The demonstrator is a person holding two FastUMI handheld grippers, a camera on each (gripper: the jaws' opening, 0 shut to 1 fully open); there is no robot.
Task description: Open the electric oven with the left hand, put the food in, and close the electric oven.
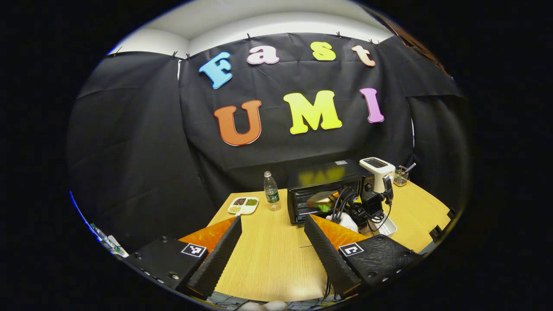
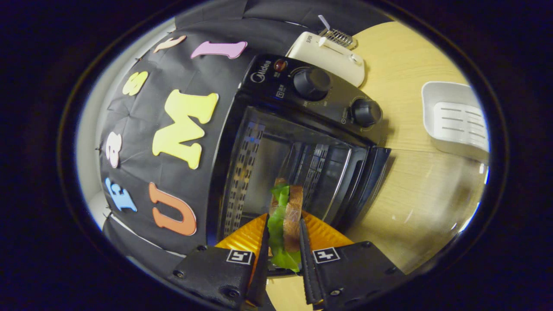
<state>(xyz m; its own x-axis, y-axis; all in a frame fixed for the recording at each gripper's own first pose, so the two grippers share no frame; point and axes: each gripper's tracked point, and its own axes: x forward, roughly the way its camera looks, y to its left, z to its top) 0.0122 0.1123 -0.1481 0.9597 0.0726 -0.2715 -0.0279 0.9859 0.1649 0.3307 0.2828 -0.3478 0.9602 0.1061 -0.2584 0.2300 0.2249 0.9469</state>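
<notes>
With the black electric oven (image 2: 302, 142) already open, right gripper (image 2: 283, 242) jaws clamp the lettuce sandwich (image 2: 285, 216) at its mouth; left gripper (image 1: 272, 250) jaws gape empty. Placing + closing left imo.

Left gripper view: set back and above the table (image 1: 268, 259), facing the back wall, with the oven (image 1: 328, 192) well off. Right gripper view: rolled sideways, close before the open oven (image 2: 302, 142). Both share the oven, toaster (image 1: 378, 170) and table.

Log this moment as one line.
right tongs: shut on sandwich | oven: open | left tongs: open, back over table
</notes>
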